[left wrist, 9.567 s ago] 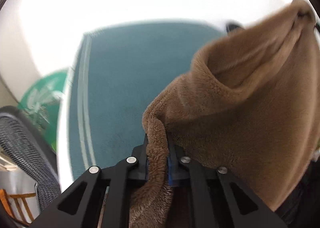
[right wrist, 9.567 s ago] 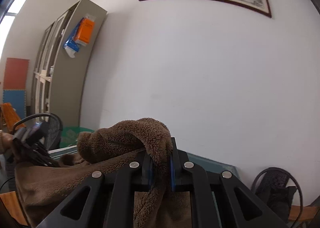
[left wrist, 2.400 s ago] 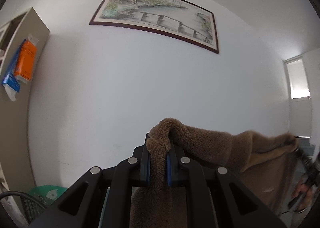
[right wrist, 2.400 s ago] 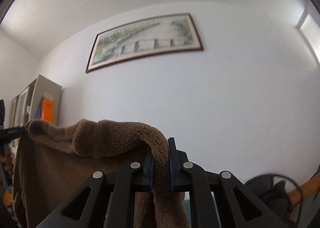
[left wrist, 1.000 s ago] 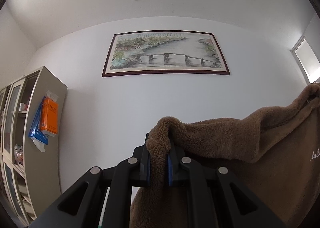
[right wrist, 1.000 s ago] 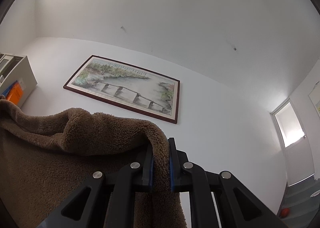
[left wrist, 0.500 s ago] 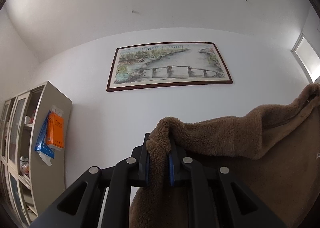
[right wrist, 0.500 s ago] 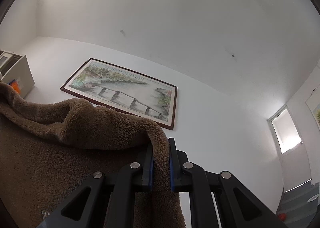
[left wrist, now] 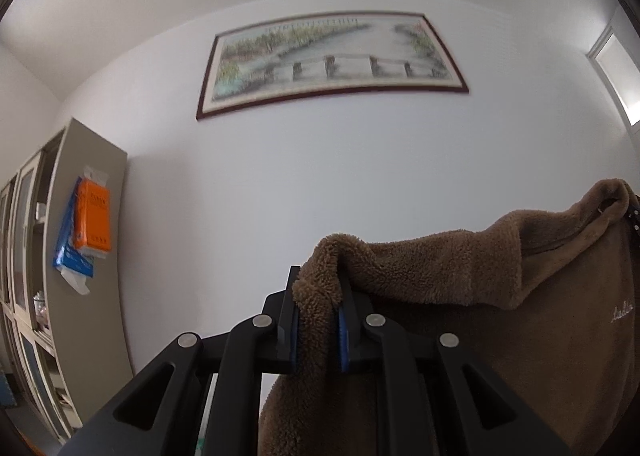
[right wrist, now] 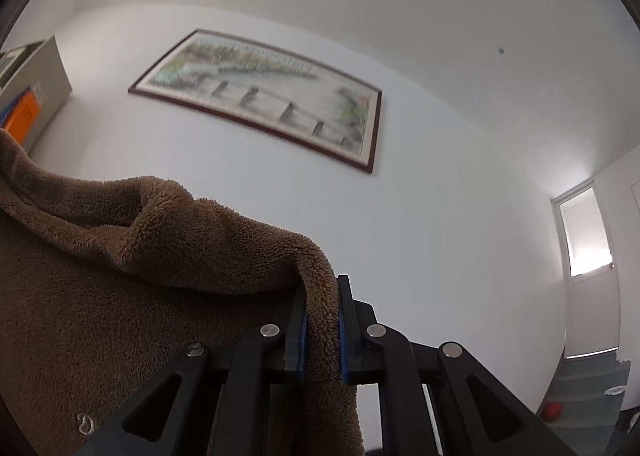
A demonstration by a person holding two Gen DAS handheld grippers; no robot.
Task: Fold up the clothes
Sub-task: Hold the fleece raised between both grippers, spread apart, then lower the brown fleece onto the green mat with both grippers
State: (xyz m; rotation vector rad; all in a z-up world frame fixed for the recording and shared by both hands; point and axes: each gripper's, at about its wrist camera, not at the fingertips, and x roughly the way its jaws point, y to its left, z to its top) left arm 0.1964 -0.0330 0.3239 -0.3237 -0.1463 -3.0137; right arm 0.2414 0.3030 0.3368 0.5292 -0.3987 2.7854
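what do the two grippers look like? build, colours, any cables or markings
Both match. Left gripper and right gripper: matte black angular linkage arms with triangular cutouts, silver round pivot pins, flat black fingers lined with blue pads. No cables or markings visible.

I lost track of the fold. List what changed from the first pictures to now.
Both cameras tilted up: the teal table and fan have dropped out of view, and the wall painting and cabinet now fill it. The brown garment, bunched before, now hangs spread between the grippers. Unchanged: left gripper and right gripper stay clamped on its fleece edge.
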